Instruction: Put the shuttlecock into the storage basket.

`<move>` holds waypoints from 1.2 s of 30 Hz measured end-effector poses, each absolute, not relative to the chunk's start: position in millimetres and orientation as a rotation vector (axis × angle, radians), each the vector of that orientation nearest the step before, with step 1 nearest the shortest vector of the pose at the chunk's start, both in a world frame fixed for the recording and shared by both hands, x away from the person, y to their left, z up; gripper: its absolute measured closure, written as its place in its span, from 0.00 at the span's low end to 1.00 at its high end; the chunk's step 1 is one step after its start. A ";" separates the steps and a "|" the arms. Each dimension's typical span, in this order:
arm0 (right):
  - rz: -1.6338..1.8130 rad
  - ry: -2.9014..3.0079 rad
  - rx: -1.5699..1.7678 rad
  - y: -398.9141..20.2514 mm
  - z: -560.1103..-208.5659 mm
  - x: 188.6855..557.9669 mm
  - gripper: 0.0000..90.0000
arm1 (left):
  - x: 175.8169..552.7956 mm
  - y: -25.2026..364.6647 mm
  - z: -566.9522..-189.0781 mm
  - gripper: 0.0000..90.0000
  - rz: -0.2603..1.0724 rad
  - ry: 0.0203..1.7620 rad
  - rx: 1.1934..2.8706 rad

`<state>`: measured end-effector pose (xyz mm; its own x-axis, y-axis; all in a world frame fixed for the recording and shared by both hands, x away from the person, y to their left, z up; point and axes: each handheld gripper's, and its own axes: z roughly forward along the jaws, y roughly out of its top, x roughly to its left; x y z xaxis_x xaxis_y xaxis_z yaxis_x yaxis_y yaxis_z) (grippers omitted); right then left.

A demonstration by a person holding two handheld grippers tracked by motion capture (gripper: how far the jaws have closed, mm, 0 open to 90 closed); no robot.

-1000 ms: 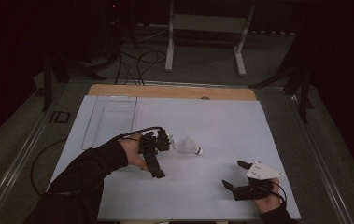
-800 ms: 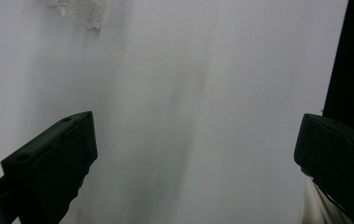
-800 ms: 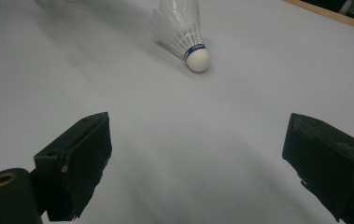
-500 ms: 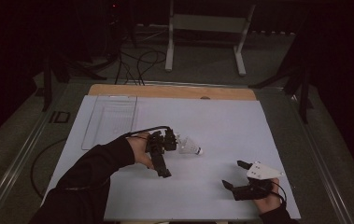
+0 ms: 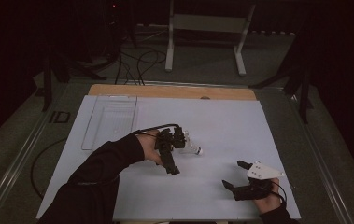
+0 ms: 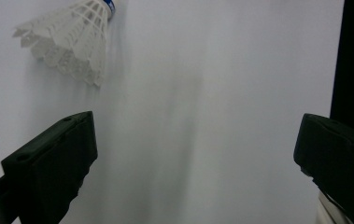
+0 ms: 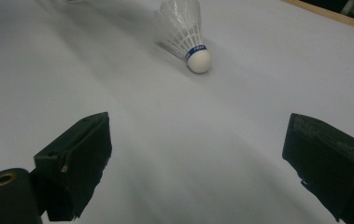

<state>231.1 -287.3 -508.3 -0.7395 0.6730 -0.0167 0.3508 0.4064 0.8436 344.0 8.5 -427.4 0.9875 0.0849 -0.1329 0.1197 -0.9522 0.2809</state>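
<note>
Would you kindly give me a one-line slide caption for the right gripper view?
Open right claw faces a white shuttlecock lying on its side on the white table, cork end toward the camera.

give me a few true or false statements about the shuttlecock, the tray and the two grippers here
1. The shuttlecock lies on its side on the white table. True.
2. The left gripper is clamped on the shuttlecock. False: its jaws are wide apart with the shuttlecock beyond them.
3. The right gripper is open. True.
4. The shuttlecock lies inside the clear tray. False: it lies on the bare table, apart from the tray.
5. The shuttlecock has a white cork tip with a blue band. True.
</note>
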 end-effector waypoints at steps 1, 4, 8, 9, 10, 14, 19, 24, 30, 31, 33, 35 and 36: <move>1.259 2.313 0.880 -287.3 -508.3 231.1 0.09 | 344.3 7.3 -428.3 0.00 -0.175 0.155 2.837; 1.259 2.315 0.878 -287.3 -508.5 231.2 0.09 | 347.4 3.9 -431.4 0.00 -0.175 0.155 2.836; 1.259 2.314 0.876 -286.8 -508.2 231.0 0.09 | 352.4 0.0 -436.8 0.01 -0.178 0.149 2.833; 1.259 2.315 0.876 -286.7 -508.0 230.8 0.09 | 354.0 -0.9 -438.0 0.02 -0.175 0.146 2.835; 1.258 2.315 0.874 -286.7 -507.9 230.7 0.09 | 354.8 -1.7 -439.1 0.01 -0.175 0.155 2.830; 1.260 2.318 0.874 -286.8 -508.3 231.0 0.09 | 360.4 -3.8 -443.2 0.02 -0.164 0.163 2.820; 1.262 2.329 0.866 -285.7 -508.1 230.6 0.09 | 367.9 -4.5 -447.6 0.03 -0.160 0.181 2.807; 1.264 2.327 0.868 -285.9 -507.8 230.5 0.09 | 372.9 -6.9 -457.4 0.04 -0.139 0.195 2.829; 1.267 2.324 0.869 -286.1 -507.5 230.3 0.09 | 378.4 -7.5 -465.4 0.07 -0.152 0.210 2.823; 1.266 2.324 0.868 -286.1 -507.5 230.3 0.09 | 379.5 -7.8 -467.3 0.08 -0.148 0.213 2.821; 1.267 2.324 0.868 -286.2 -507.7 230.5 0.09 | 381.7 -8.4 -470.0 0.10 -0.157 0.216 2.819; 1.266 2.325 0.868 -286.2 -507.8 230.5 0.09 | 383.0 -9.5 -472.7 0.11 -0.155 0.211 2.820; 1.267 2.324 0.868 -286.2 -507.7 230.5 0.09 | 383.4 -9.7 -473.8 0.14 -0.151 0.210 2.818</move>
<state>230.5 -286.2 -507.7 -0.7493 0.6621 -0.0161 0.3451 0.4110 0.8438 383.4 -9.7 -473.8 0.9836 0.1279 -0.1268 0.1607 -0.9410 0.2978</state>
